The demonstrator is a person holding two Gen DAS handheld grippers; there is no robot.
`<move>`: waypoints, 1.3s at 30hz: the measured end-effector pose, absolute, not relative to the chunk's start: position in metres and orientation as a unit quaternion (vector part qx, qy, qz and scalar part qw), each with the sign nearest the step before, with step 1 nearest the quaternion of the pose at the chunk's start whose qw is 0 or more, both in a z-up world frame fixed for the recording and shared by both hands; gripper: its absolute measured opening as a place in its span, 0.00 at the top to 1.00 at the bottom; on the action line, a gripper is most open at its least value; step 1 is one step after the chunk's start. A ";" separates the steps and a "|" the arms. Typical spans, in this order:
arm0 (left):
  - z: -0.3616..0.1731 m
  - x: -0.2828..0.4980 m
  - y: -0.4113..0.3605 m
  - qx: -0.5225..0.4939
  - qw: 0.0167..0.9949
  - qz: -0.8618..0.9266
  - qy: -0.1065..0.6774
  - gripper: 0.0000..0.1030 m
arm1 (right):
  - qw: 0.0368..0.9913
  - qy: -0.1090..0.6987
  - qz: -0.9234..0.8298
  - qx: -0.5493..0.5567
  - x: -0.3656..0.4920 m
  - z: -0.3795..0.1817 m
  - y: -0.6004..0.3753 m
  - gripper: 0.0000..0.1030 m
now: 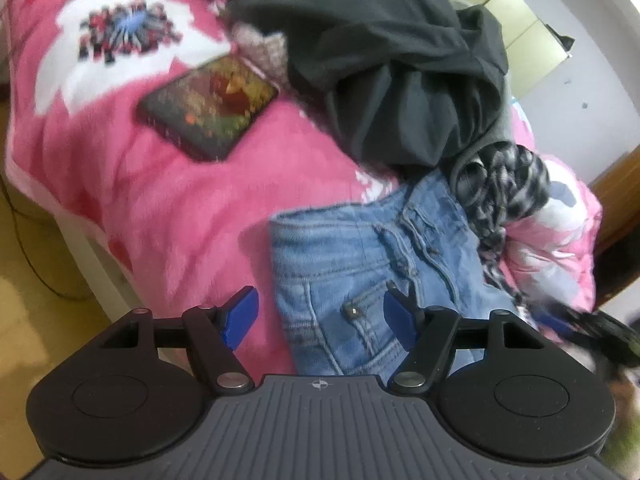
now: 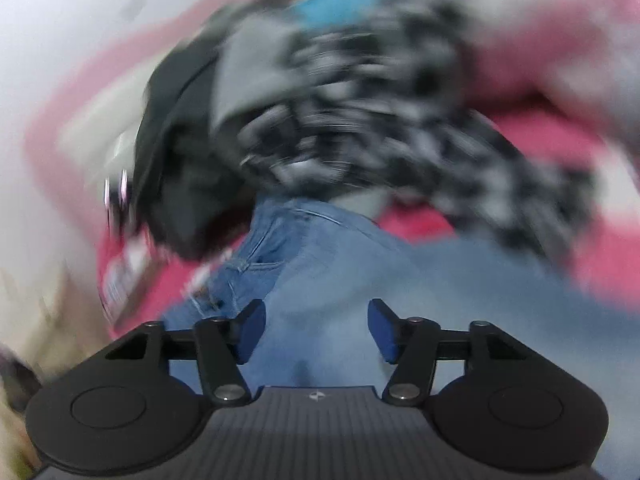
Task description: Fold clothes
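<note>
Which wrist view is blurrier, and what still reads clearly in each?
Right wrist view: heavy motion smear; only the jeans and the open right tongs read, while the black-and-white garment streaks. Left wrist view: mildly soft; jeans, phone and dark garment are legible; fisheye bends the edges.

The left wrist view looks forward and down along its fingers [image 1: 240,320] from just off the bed's edge, close over the jeans [image 1: 344,272], with the pink blanket [image 1: 160,200] and a dark clothes pile [image 1: 392,80] beyond. The right wrist view, heavily blurred, also tilts down along its fingers [image 2: 252,332] and sits very near the jeans [image 2: 320,280]. Both views share the jeans, the dark pile [image 2: 180,160], the black-and-white garment [image 1: 500,184] [image 2: 380,120] and the blanket [image 2: 540,132].
</note>
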State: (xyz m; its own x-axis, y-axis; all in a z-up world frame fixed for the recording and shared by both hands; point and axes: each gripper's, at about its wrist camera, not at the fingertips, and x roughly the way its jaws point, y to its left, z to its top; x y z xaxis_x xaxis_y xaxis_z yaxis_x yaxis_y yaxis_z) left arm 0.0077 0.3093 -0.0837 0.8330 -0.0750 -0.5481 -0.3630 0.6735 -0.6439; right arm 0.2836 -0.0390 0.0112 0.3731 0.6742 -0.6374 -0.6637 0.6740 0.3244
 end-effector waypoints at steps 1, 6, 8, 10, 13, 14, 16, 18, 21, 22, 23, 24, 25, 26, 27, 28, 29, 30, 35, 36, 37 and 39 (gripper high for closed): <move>-0.086 0.007 0.310 -0.400 0.870 0.075 0.278 0.31 | 0.826 0.383 0.412 -0.029 0.292 0.010 -0.022 0.40; -0.093 0.006 0.313 -0.405 0.870 0.050 0.275 0.31 | 0.814 0.370 0.429 -0.128 0.335 -0.006 0.044 0.40; -0.095 0.008 0.315 -0.406 0.871 0.044 0.271 0.31 | 0.816 0.354 0.433 -0.147 0.345 -0.011 0.065 0.40; -0.096 0.010 0.316 -0.406 0.873 0.038 0.268 0.31 | 0.814 0.345 0.439 -0.161 0.352 -0.015 0.082 0.41; -0.097 0.011 0.316 -0.398 0.879 0.033 0.261 0.31 | 0.812 0.349 0.428 -0.191 0.357 -0.027 0.101 0.42; -0.098 0.010 0.316 -0.396 0.881 0.031 0.258 0.31 | 0.809 0.355 0.425 -0.196 0.359 -0.030 0.104 0.42; -0.099 0.010 0.316 -0.394 0.883 0.029 0.253 0.32 | 0.801 0.365 0.429 -0.203 0.358 -0.035 0.107 0.46; -0.100 0.009 0.317 -0.394 0.885 0.026 0.248 0.32 | 0.783 0.370 0.455 -0.205 0.351 -0.033 0.104 0.56; -0.101 0.009 0.318 -0.395 0.886 0.026 0.243 0.34 | 0.775 0.369 0.465 -0.217 0.347 -0.031 0.102 0.63; -0.100 0.009 0.317 -0.392 0.887 0.027 0.242 0.34 | 0.780 0.362 0.456 -0.227 0.346 -0.031 0.103 0.64; -0.100 0.009 0.316 -0.390 0.889 0.027 0.241 0.34 | 0.787 0.358 0.447 -0.228 0.347 -0.032 0.104 0.65; -0.100 0.009 0.315 -0.387 0.890 0.029 0.240 0.35 | 0.795 0.354 0.438 -0.226 0.348 -0.033 0.106 0.64; -0.100 0.009 0.314 -0.383 0.892 0.031 0.239 0.35 | 0.797 0.356 0.434 -0.222 0.349 -0.035 0.107 0.64; -0.100 0.009 0.312 -0.381 0.893 0.034 0.238 0.36 | 0.798 0.357 0.431 -0.222 0.349 -0.038 0.109 0.64; -0.100 0.008 0.311 -0.379 0.894 0.039 0.237 0.38 | 0.797 0.358 0.431 -0.226 0.346 -0.041 0.110 0.64; -0.099 0.008 0.310 -0.376 0.895 0.044 0.236 0.39 | 0.795 0.358 0.431 -0.231 0.341 -0.045 0.112 0.65; -0.099 0.008 0.309 -0.375 0.895 0.051 0.235 0.43 | 0.799 0.343 0.429 -0.244 0.333 -0.045 0.112 0.68; -0.099 0.008 0.308 -0.374 0.896 0.059 0.233 0.48 | 0.805 0.321 0.425 -0.260 0.324 -0.044 0.111 0.81; -0.100 0.005 0.305 -0.371 0.896 0.096 0.224 0.70 | 0.838 0.205 0.396 -0.315 0.277 -0.021 0.091 0.87; -0.100 0.005 0.304 -0.361 0.899 0.104 0.225 0.78 | 0.840 0.179 0.389 -0.333 0.267 -0.018 0.089 0.87; -0.099 0.005 0.301 -0.352 0.902 0.110 0.225 0.78 | 0.841 0.153 0.380 -0.353 0.258 -0.017 0.087 0.87; -0.096 0.004 0.297 -0.341 0.907 0.116 0.219 0.87 | 0.839 0.109 0.364 -0.389 0.244 -0.017 0.087 0.87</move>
